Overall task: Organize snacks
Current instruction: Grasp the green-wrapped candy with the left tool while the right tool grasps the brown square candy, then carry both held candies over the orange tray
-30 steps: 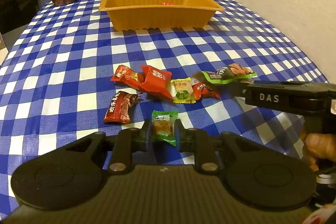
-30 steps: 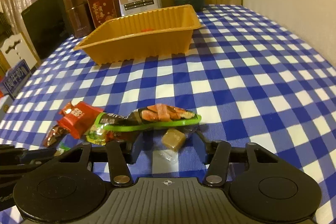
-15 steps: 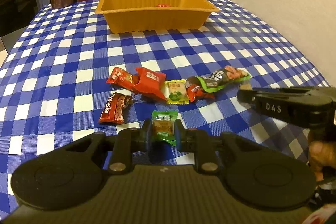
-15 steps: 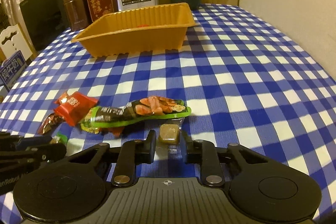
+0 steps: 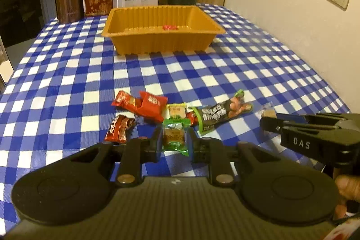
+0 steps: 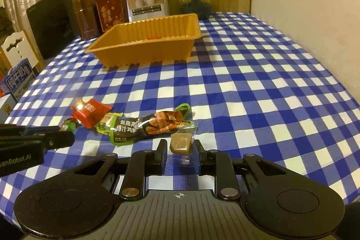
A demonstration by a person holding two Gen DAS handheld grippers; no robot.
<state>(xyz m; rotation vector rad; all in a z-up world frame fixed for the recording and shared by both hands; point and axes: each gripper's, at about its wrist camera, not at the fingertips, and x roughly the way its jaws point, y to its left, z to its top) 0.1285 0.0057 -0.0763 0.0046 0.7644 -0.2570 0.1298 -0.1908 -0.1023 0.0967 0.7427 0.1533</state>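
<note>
Snacks lie scattered on the blue-and-white checked tablecloth in the left wrist view, where the left gripper is clamped on a small green-edged wrapped biscuit packet, near a dark red wrapper and a long green-trimmed black sausage packet, well short of the ribbed orange plastic tray. Right wrist view: the right gripper pinches a clear-wrapped brown caramel cube, just beside that sausage packet, the tray far ahead.
</note>
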